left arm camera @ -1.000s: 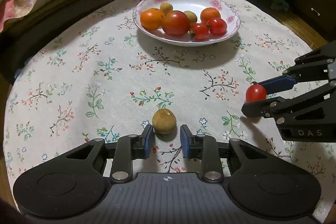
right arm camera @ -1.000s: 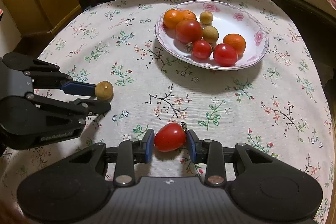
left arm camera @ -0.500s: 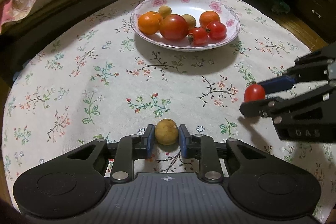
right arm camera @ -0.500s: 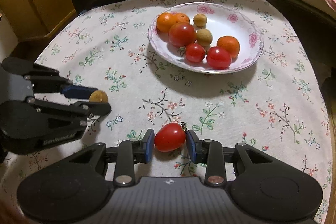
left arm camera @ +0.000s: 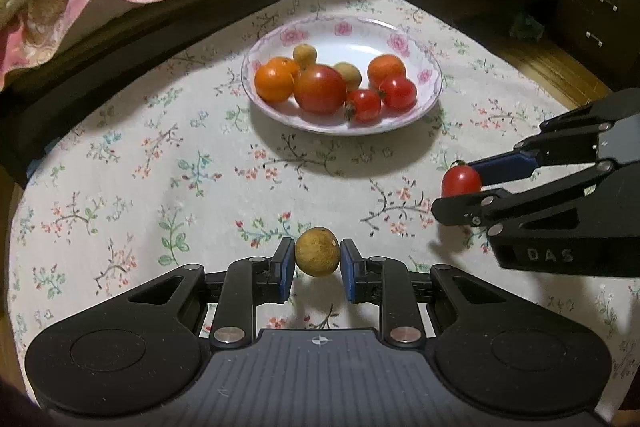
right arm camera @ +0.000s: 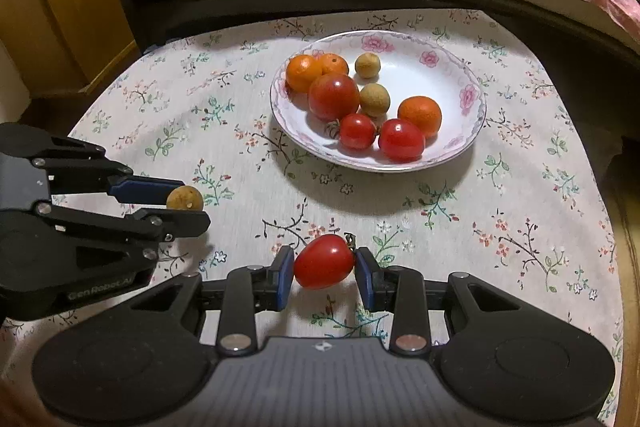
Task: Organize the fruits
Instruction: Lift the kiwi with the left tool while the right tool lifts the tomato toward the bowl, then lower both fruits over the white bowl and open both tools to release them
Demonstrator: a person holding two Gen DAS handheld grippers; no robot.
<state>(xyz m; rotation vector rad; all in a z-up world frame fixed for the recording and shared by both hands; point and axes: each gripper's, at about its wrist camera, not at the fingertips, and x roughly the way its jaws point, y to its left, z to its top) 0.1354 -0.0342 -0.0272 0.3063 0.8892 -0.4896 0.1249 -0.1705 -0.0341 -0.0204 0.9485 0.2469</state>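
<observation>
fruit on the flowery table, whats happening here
A person is sorting fruit with a handheld claw in each hand. The left claw is shut on a small brown longan, and the right claw is shut on a cherry tomato. Both fruits are lifted above the floral tablecloth, short of the plate. The plate already holds oranges, tomatoes and two more longans.

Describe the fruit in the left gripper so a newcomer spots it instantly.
Start at the flowered plate, then come down the tablecloth to the left gripper. Between its blue-padded jaws sits a longan: small, round, dull tan, unlike the right gripper's glossy red tomato.
</observation>
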